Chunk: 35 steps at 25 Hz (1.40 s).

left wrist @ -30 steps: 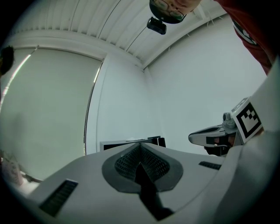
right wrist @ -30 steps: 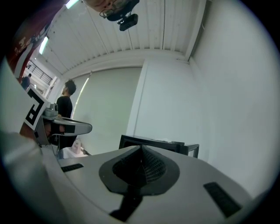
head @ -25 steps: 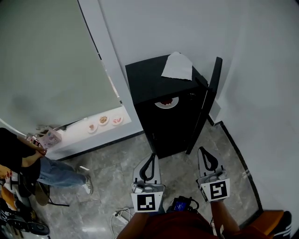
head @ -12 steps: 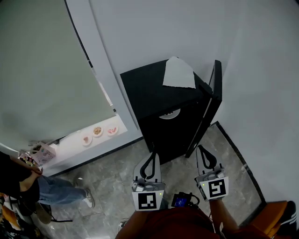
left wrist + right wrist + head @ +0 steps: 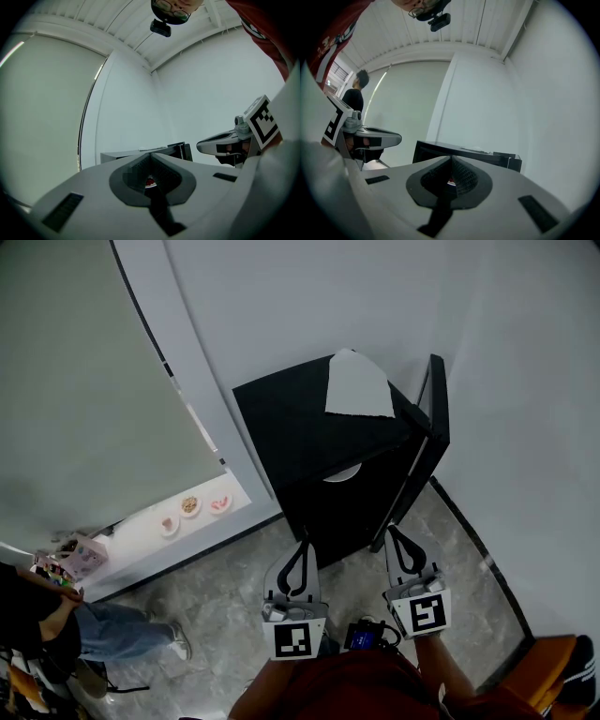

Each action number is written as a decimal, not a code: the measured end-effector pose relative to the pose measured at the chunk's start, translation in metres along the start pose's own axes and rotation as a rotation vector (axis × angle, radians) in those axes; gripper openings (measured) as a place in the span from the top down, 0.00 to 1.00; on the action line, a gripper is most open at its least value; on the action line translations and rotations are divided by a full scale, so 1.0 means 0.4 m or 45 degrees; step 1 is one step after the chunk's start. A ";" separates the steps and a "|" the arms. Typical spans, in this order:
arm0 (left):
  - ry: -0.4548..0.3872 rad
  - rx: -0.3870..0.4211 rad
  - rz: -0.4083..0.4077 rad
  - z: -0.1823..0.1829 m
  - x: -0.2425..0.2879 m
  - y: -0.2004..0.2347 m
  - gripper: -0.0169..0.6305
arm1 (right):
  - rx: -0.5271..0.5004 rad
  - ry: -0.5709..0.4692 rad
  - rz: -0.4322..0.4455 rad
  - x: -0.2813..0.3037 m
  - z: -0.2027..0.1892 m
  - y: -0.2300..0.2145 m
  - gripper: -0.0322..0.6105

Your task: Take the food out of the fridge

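Observation:
A black mini fridge [image 5: 309,442] stands against the white wall, its door [image 5: 429,437] swung open to the right. Inside, a white plate of food [image 5: 341,472] shows on a shelf. A white sheet [image 5: 356,385] lies on the fridge top. My left gripper [image 5: 304,546] and right gripper [image 5: 392,532] are side by side just in front of the fridge, both shut and holding nothing. In the left gripper view the gripper [image 5: 150,155] points at the fridge [image 5: 140,153]. The right gripper [image 5: 451,159] also faces the fridge [image 5: 464,154].
A low white ledge [image 5: 141,535] under the window carries three small plates [image 5: 190,507]. A seated person [image 5: 56,620] is at the far left. A black device with a cable [image 5: 362,637] hangs below my grippers. The floor is grey marble.
The view has shifted toward the fridge. Both grippers have drawn slightly nearer its open front, and the seated person has slid further off the left edge.

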State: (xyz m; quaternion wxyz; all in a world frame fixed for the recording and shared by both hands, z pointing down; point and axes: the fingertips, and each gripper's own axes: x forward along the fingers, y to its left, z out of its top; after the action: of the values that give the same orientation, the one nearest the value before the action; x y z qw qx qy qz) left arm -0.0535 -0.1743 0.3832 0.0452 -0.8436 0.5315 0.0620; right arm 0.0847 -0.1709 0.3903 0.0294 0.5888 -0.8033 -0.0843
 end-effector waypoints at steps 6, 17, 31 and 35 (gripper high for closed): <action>0.012 0.000 0.029 -0.013 0.018 -0.011 0.95 | -0.024 0.034 0.047 0.014 -0.022 -0.025 0.92; -0.013 -0.004 0.058 0.012 0.038 -0.014 0.95 | 0.093 0.119 0.091 0.072 -0.098 -0.031 0.91; -0.010 0.004 0.134 0.016 0.045 0.032 0.95 | 0.605 0.227 0.189 0.250 -0.239 -0.032 0.91; -0.011 0.006 0.157 0.020 0.037 0.044 0.95 | 0.774 0.259 0.198 0.285 -0.277 -0.032 0.89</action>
State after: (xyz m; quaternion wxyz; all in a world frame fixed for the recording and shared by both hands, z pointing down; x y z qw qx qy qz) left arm -0.0634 -0.1941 0.3730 0.0454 -0.8088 0.5825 0.0671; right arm 0.0781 -0.2943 0.4911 -0.0614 0.5130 -0.8272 0.2209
